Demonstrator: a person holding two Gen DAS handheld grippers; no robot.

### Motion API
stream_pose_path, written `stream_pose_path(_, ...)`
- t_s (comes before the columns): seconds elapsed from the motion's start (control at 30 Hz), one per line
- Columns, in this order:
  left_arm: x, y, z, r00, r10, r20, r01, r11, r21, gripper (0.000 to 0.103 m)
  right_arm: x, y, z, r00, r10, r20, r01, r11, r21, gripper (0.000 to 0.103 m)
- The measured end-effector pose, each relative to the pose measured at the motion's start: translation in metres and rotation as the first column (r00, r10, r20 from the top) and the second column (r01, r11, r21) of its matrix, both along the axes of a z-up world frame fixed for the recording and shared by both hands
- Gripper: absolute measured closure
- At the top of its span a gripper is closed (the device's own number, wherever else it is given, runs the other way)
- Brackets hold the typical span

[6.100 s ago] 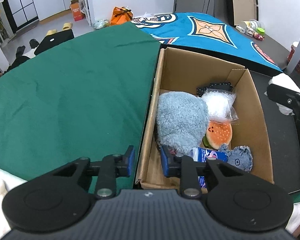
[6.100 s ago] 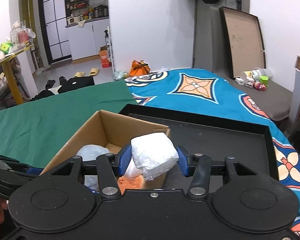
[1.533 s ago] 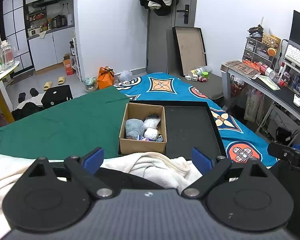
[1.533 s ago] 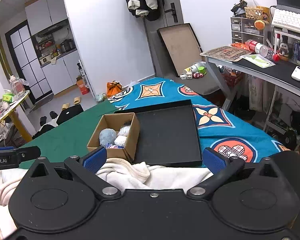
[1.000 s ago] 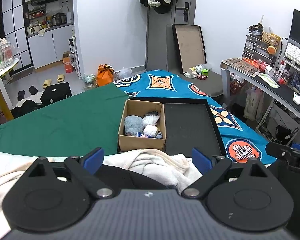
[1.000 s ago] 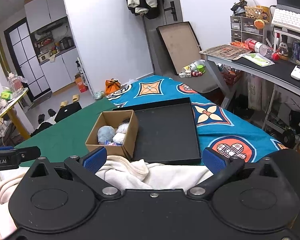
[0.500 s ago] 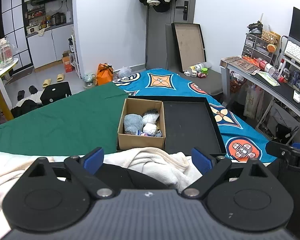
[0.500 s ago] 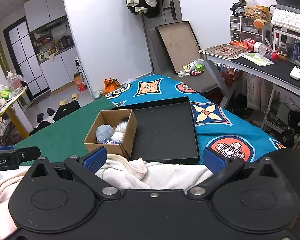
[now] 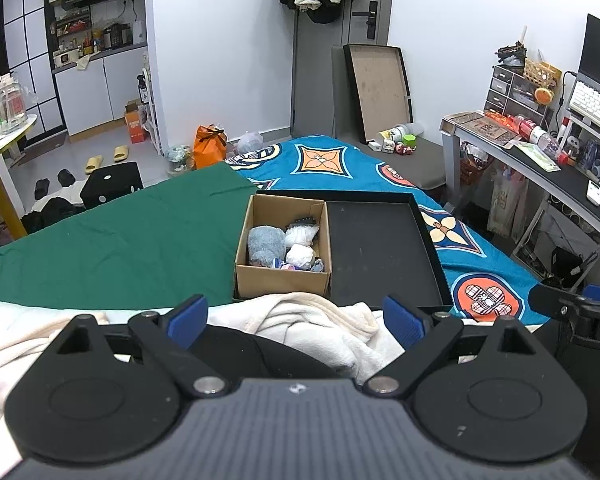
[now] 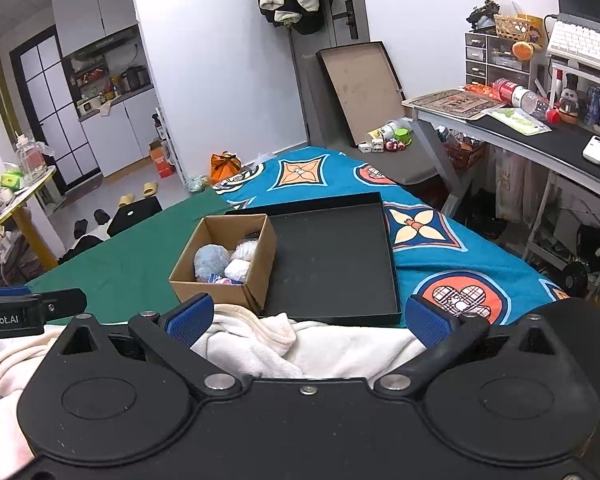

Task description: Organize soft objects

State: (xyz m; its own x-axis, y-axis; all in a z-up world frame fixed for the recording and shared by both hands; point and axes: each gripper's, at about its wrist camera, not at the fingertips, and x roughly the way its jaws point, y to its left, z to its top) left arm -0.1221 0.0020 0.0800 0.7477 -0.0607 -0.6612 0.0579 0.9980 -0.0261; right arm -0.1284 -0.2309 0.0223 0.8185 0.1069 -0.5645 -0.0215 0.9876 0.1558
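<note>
A cardboard box (image 9: 281, 281) stands on the bed ahead of me, also in the right wrist view (image 10: 212, 280). It holds several soft things: a blue-grey plush (image 9: 265, 246), a white wrapped bundle (image 9: 300, 256) and a clear bag of white filling (image 9: 302, 235). My left gripper (image 9: 296, 320) is open and empty, held well back from the box above a cream blanket (image 9: 320, 320). My right gripper (image 10: 307, 318) is open and empty too, equally far back.
A black tray (image 9: 380, 256) lies right of the box and touches it. A green cloth (image 9: 120, 248) covers the bed's left part, a blue patterned cover (image 9: 480, 264) the right. A desk (image 10: 540, 148) stands at the right.
Since six seconds ago the right gripper has let go of the white bundle, which now lies in the box. Both grippers opened wide and pulled far back. Little has moved in the last second.
</note>
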Motion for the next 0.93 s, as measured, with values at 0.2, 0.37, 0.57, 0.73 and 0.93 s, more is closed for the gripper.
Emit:
stream_pose_path(0.2, 0.0003, 0.0004, -0.0008, 1.000, 0.002, -0.003, -0.002, 1.000, -0.001, 0.009, -0.0006, 0.0020, -0.0010, 1.000, 0.006, -0.005, -0.006, 1.000, -0.004, 0.000)
stream_pose_path(0.37, 0.0002, 0.0031, -0.0032, 1.000, 0.007, -0.007, -0.007, 1.000, -0.005, 0.009, -0.0003, 0.0012, -0.0016, 1.000, 0.003, -0.010, -0.003, 1.000, 0.000, 0.000)
stream_pose_path(0.57, -0.0007, 0.0030, -0.0030, 1.000, 0.018, 0.011, -0.018, 1.000, -0.004, 0.009, 0.0006, 0.0005, -0.0026, 1.000, 0.000, -0.013, 0.000, 1.000, -0.001, 0.000)
stream_pose_path(0.73, -0.0001, 0.0012, -0.0040, 1.000, 0.017, 0.017, -0.017, 1.000, 0.002, 0.010, 0.0011, -0.0006, -0.0050, 1.000, -0.004, -0.020, 0.004, 1.000, 0.000, 0.000)
stream_pose_path(0.93, 0.0037, 0.0026, -0.0061, 1.000, 0.017, 0.019, -0.017, 1.000, -0.003, 0.009, 0.0040, 0.0002, -0.0083, 1.000, -0.005, -0.023, 0.005, 1.000, 0.003, 0.000)
